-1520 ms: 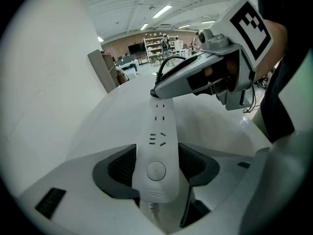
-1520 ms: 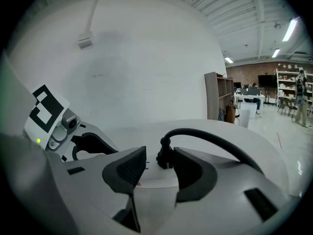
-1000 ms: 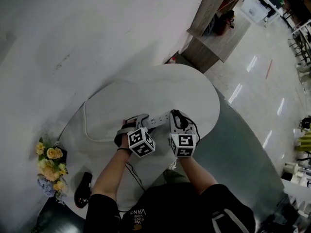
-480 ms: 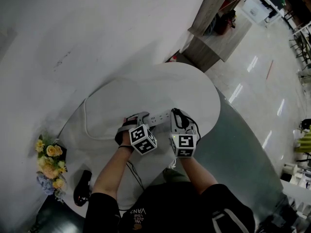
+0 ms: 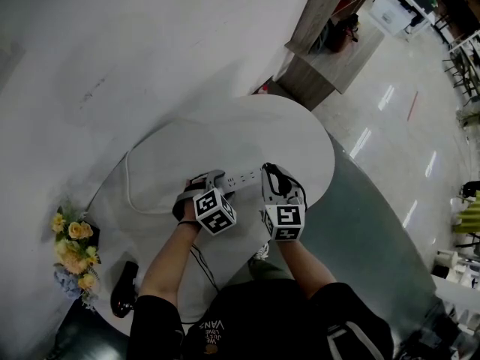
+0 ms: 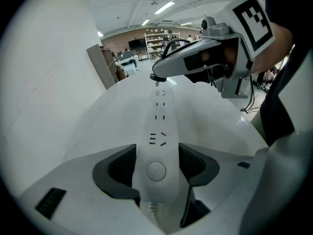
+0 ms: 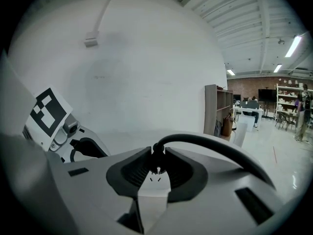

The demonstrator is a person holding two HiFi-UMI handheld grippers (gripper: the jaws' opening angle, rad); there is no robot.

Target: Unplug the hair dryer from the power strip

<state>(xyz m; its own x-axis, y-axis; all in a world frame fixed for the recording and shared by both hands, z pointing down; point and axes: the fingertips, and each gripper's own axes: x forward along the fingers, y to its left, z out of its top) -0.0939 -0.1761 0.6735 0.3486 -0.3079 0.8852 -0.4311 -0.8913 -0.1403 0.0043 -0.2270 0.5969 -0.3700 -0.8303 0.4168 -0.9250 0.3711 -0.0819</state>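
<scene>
plug pinched, strip pinned

the left pads (image 6: 122, 168) press both flanks of the white power strip (image 6: 159, 126) at its switch end, so the left gripper (image 6: 157, 164) is clamped on it, about as wide as the strip. this looks like a hold-down, so the strip does not rise with the pull. the right pads (image 7: 134, 173) squeeze the small black plug (image 7: 157, 156); the right gripper (image 7: 157, 169) has just been closing its jaws and now grips the plug narrowly. a metal pin shows under the plug above the socket slots, so the plug seems partly or wholly lifted out, though the view is too tight to be sure.

the plug's black cord (image 7: 220, 148) arches up and away to the right, clear of both tools. the strip lies near the front edge of the round white table (image 5: 285, 126), its white cable (image 5: 131, 193) looping left. off the table's left side stand yellow flowers (image 5: 71, 250) and a dark glossy object (image 5: 124, 295), possibly the dryer. nothing blocks an upward pull.
</scene>
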